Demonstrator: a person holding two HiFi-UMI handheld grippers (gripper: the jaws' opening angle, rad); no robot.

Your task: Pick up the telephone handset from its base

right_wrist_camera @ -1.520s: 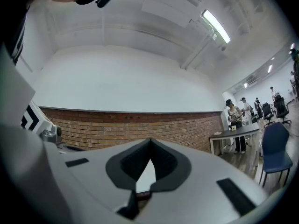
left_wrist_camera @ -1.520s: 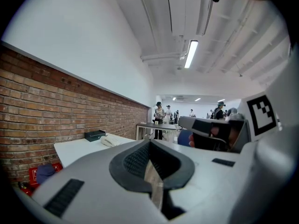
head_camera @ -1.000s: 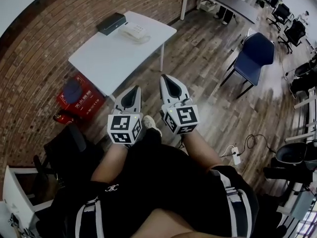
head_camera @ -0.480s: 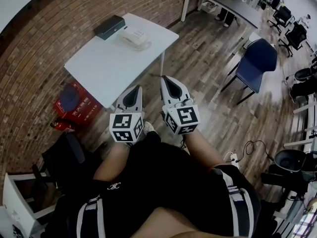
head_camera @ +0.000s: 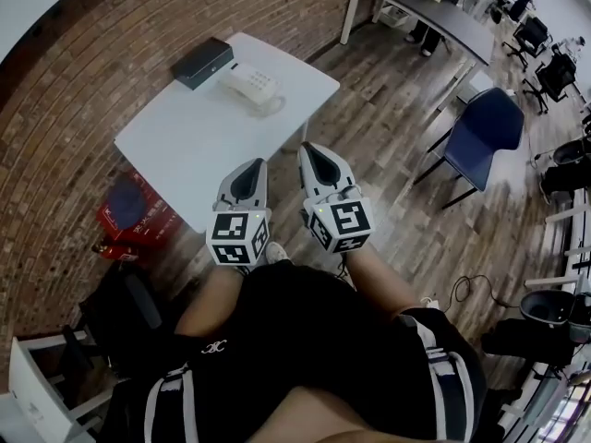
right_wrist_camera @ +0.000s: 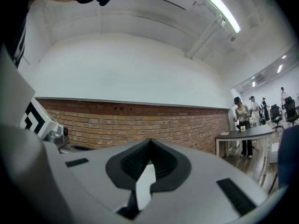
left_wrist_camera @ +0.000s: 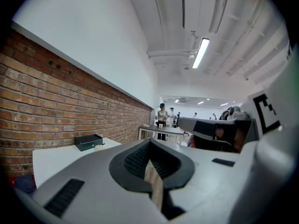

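Note:
The white telephone (head_camera: 249, 83) sits on the far part of a white table (head_camera: 194, 150), its handset resting on the base, next to a dark box (head_camera: 205, 51). My left gripper (head_camera: 253, 166) and right gripper (head_camera: 308, 148) are held side by side in front of my body, over the table's near corner and the wooden floor. Both are well short of the phone, shut and with nothing in them. In the left gripper view the jaws of the left gripper (left_wrist_camera: 150, 142) meet at the tip, with the dark box (left_wrist_camera: 88, 142) beyond. The right gripper (right_wrist_camera: 150, 141) faces the brick wall.
A red box (head_camera: 129, 212) lies on the floor left of the table by the brick wall. A blue chair (head_camera: 482, 125) stands to the right, a dark desk (head_camera: 427, 7) farther back. A black chair (head_camera: 129, 303) is at my left, a power strip (head_camera: 430, 301) at my right.
Both grippers have travelled toward the table together with me, so the table and phone now lie nearer. The jaws have stayed shut.

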